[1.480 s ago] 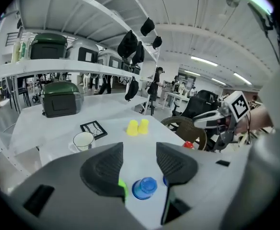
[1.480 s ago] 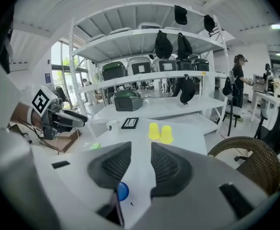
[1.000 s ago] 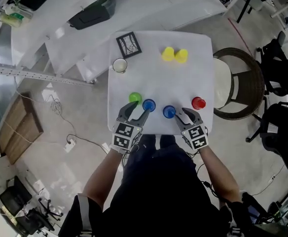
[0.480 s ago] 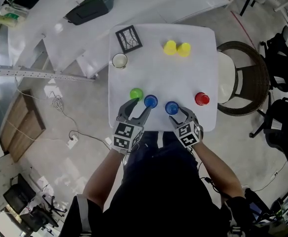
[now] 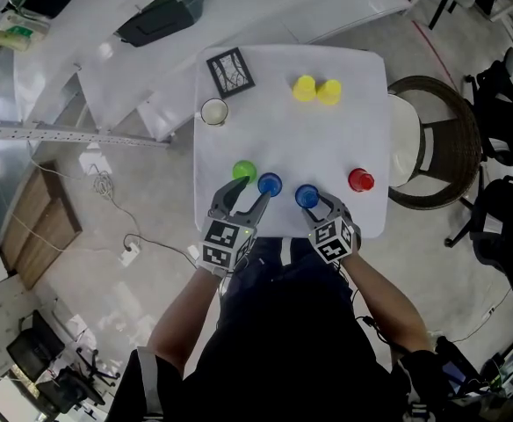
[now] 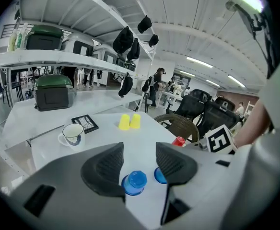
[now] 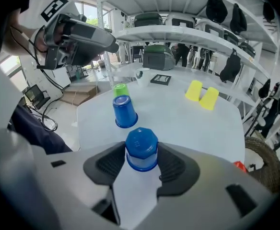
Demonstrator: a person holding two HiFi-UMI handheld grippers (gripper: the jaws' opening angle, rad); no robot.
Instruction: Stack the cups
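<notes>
The right gripper (image 7: 140,163) straddles an upturned blue cup (image 7: 141,147) at the six o'clock edge of the white table (image 5: 344,139). Its jaws are closing, with the pads drawn up to the cup's sides but not clearly pressing yet. The left gripper (image 6: 140,159) stands wide apart and empty, aimed at the second blue cup (image 5: 270,184), which sits on the table just ahead of its tips and at about ten o'clock from the first. By my reading the step in hand is the pick-up of the first blue cup. The next move calls for a firm squeeze low on its wall, a straight lift clear of the table, then a short carry toward ten o'clock to lower it over its twin. The green cup (image 5: 244,171), red cup (image 5: 360,180) and two yellow cups (image 5: 316,90) remain unstacked.
</notes>
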